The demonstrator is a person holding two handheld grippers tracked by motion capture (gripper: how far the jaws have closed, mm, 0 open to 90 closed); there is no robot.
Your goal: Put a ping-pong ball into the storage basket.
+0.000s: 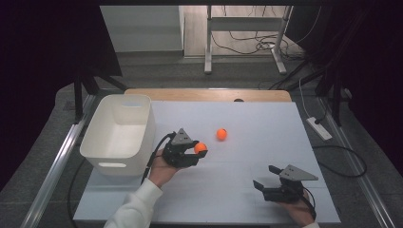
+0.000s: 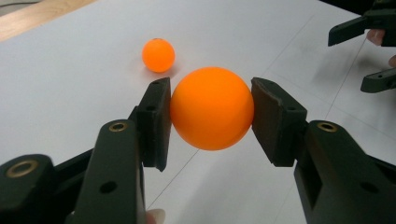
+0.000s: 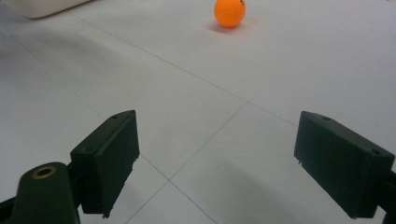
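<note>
tongs (image 1: 202,151): black, brass screws | top plate: grey, three-cornered | cable: black | sleeve (image 1: 135,204): white

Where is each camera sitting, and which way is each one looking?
High view: above the person's side, looking forward and down at the white table, white plastic bin, both hands and grippers.
Left gripper view: rides the left gripper, looking along its black jaws, shut on the held orange ball.
Right gripper view: rides the right gripper, looking low across the table between open jaws.
Shared: every view shows the loose orange ball on the table.
</note>
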